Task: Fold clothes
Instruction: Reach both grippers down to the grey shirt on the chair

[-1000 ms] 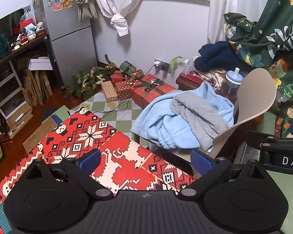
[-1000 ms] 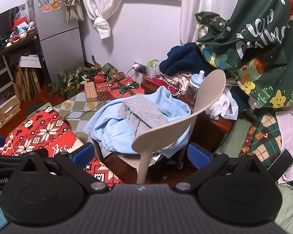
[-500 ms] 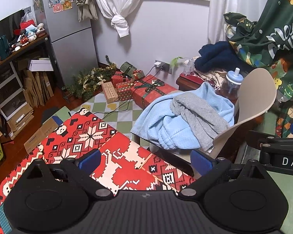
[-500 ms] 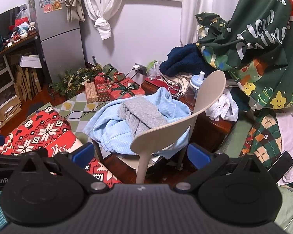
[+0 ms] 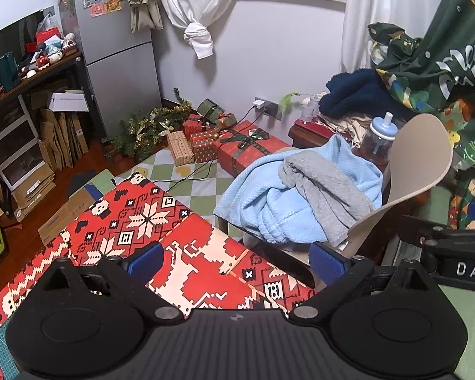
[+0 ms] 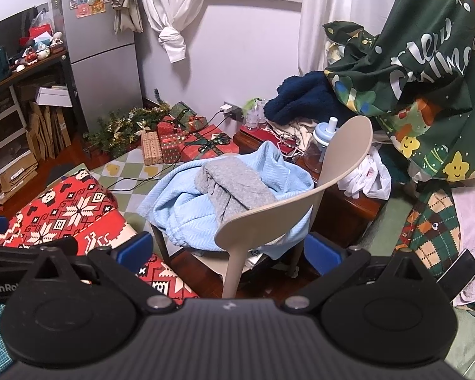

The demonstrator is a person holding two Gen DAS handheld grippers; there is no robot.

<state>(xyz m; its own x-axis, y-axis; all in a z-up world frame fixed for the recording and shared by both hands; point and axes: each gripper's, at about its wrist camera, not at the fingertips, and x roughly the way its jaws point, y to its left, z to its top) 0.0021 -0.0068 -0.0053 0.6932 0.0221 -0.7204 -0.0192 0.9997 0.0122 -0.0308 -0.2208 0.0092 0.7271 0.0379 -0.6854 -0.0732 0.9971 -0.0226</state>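
A light blue garment (image 5: pixel 278 202) (image 6: pixel 186 202) lies heaped on the seat of a beige chair (image 5: pixel 418 171) (image 6: pixel 332 174), and a grey garment (image 5: pixel 323 186) (image 6: pixel 234 186) is draped over it. My left gripper (image 5: pixel 234 258) is open above the red patterned table cover (image 5: pixel 142 218), short of the chair, with nothing between its blue fingers. My right gripper (image 6: pixel 228 250) is open too, held in front of the chair's back, empty. Each gripper shows at the edge of the other's view.
Wrapped gift boxes (image 5: pixel 237 145) and a garland (image 5: pixel 148 126) lie on the floor by the wall. A fridge (image 5: pixel 117 50) and shelves (image 5: pixel 19 120) stand at the left. A dark green Christmas cloth (image 6: pixel 421 63), a navy blanket (image 6: pixel 300 101) and a bottle (image 6: pixel 323 145) crowd the right.
Both views have shifted only slightly; the chair and clothes sit a touch differently in frame. Both grippers stay open and empty.
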